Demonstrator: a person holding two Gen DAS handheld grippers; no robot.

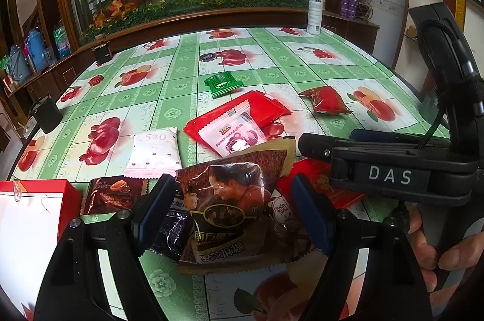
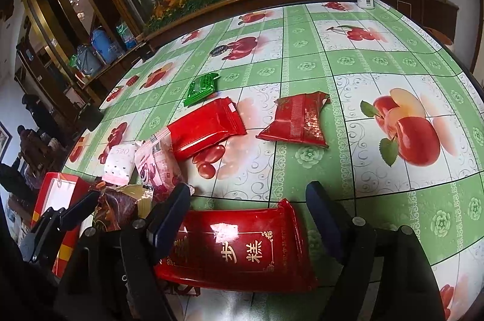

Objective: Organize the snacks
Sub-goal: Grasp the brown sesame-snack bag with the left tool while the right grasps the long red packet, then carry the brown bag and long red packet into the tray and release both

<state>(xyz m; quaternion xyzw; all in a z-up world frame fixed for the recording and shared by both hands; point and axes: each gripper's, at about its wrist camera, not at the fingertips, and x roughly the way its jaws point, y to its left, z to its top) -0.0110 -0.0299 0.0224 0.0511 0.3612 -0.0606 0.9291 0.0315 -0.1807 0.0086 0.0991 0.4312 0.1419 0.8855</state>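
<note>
Blue-padded fingers of the left gripper [image 1: 233, 209] stand spread on either side of a brown packet [image 1: 239, 206], which lies directly ahead between them, its long axis running away from the tool; whether the pads touch it cannot be told. Close alongside, the right gripper [image 2: 248, 218] is likewise spread over a red packet [image 2: 239, 248], its length lying across the gap from pad to pad. Beyond them, a pink packet [image 1: 233, 136], a white packet [image 1: 152, 151] and more red wrappers are scattered over the fruit-print tablecloth [image 1: 169, 97]. A red box [image 1: 33, 209] sits just left of the left gripper, the nearer hand to it and a likely destination.
</note>
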